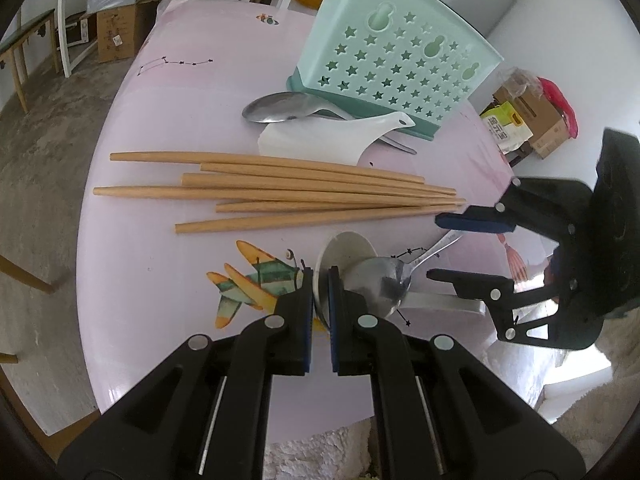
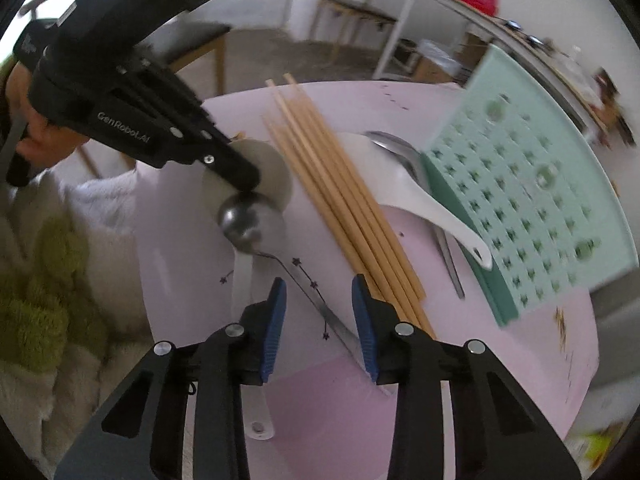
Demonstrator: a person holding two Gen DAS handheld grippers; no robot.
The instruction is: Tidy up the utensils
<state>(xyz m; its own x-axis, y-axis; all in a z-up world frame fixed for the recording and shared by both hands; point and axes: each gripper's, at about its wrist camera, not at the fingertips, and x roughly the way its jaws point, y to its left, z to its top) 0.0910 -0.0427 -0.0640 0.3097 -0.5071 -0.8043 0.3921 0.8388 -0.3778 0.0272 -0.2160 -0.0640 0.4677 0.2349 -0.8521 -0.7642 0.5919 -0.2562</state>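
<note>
My left gripper (image 1: 320, 276) is shut on the rim of a white spoon's bowl (image 1: 348, 248), low on the pink table (image 1: 168, 128). A steel spoon (image 1: 378, 284) rests on that white spoon, with its handle running right. My right gripper (image 1: 436, 247) comes in from the right, and its jaws stand apart on either side of that handle. In the right wrist view the steel spoon's handle (image 2: 320, 308) runs slantwise between the blue pads of the right gripper (image 2: 319, 282), with a gap on the left side. The left gripper (image 2: 246, 186) pinches the white spoon's bowl (image 2: 272, 168) there.
Several wooden chopsticks (image 1: 280, 196) (image 2: 344, 216) lie in a bundle mid-table. Behind them are a white rice paddle (image 1: 328, 136) (image 2: 408, 196), a second steel spoon (image 1: 280, 108) and a mint green star-holed holder (image 1: 392, 64) (image 2: 520, 216). Chairs, boxes and a fluffy cushion (image 2: 48, 280) surround the table.
</note>
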